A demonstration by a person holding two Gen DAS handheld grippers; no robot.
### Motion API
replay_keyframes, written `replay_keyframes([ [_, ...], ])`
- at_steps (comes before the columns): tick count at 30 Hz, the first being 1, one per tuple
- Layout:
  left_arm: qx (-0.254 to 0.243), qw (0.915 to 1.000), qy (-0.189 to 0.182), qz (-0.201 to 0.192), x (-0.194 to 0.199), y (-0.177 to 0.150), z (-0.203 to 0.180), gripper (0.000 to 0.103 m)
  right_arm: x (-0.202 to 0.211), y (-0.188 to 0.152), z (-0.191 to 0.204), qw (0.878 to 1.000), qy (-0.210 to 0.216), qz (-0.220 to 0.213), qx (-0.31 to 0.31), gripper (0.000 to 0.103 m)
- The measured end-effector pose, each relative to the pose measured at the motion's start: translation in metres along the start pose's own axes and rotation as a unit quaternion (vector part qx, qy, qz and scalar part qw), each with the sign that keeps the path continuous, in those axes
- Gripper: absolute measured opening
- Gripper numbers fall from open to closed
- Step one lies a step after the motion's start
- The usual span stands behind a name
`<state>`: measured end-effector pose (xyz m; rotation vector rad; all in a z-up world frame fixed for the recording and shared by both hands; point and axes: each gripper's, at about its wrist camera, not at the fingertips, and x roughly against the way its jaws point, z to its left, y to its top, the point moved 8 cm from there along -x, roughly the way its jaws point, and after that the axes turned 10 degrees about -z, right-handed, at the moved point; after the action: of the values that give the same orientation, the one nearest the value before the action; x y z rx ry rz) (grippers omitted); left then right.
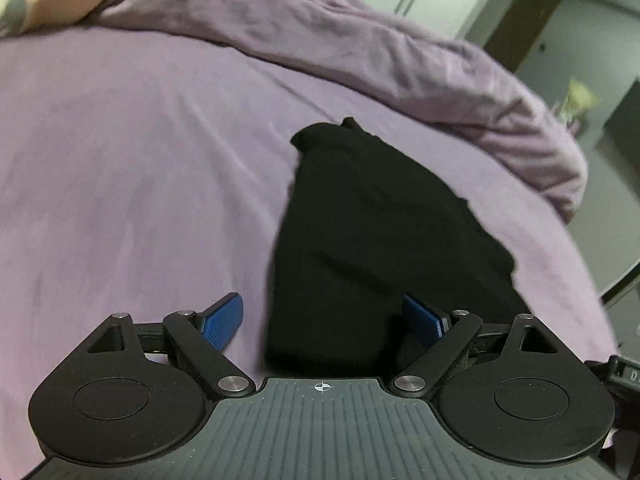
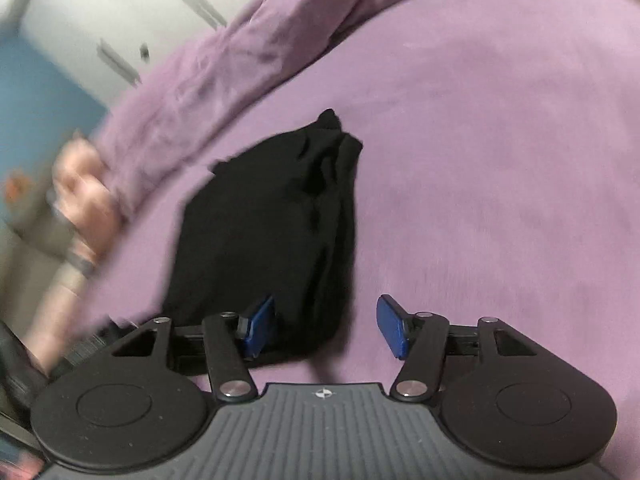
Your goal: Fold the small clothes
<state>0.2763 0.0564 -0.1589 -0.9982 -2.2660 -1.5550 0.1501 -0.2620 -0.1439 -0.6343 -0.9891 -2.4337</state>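
A small black garment (image 1: 372,236) lies folded in a long narrow bundle on the purple bed sheet (image 1: 120,160). My left gripper (image 1: 324,322) is open, its blue fingers (image 1: 224,322) spread to either side of the garment's near end, just above it. In the right wrist view the same garment (image 2: 272,232) lies ahead and left. My right gripper (image 2: 326,326) is open, its left finger (image 2: 260,326) over the garment's near right corner and its right finger over bare sheet. Neither gripper holds anything.
A rumpled purple duvet (image 1: 360,44) is bunched along the far side of the bed. The bed edge drops off at the right in the left wrist view (image 1: 600,264). The person's left hand and forearm (image 2: 80,216) show blurred at the left. White wardrobe doors (image 2: 120,8) stand behind.
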Motion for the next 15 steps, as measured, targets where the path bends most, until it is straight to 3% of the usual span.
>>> replay_keyframes([
  [2,-0.008,0.9998,-0.015,0.008,0.007,-0.008,-0.001,0.092,-0.002,-0.003,-0.001,0.998,0.028,0.017,-0.047,0.058],
  [5,-0.052,0.9985,0.010,0.016,0.011,-0.011,0.003,0.092,-0.019,-0.015,-0.002,0.988,0.056,0.057,-0.135,0.058],
  [9,-0.098,0.9939,0.046,0.018,0.006,-0.010,0.007,0.092,-0.035,-0.020,-0.002,0.975,0.071,0.036,-0.206,0.056],
  [13,-0.099,0.9911,0.084,0.029,-0.003,-0.010,0.014,0.093,-0.058,-0.027,0.003,0.973,0.031,0.039,-0.226,0.020],
  [15,-0.088,0.9912,0.094,0.028,-0.002,-0.007,0.016,0.093,-0.060,-0.026,0.003,0.969,0.032,0.047,-0.239,0.013],
])
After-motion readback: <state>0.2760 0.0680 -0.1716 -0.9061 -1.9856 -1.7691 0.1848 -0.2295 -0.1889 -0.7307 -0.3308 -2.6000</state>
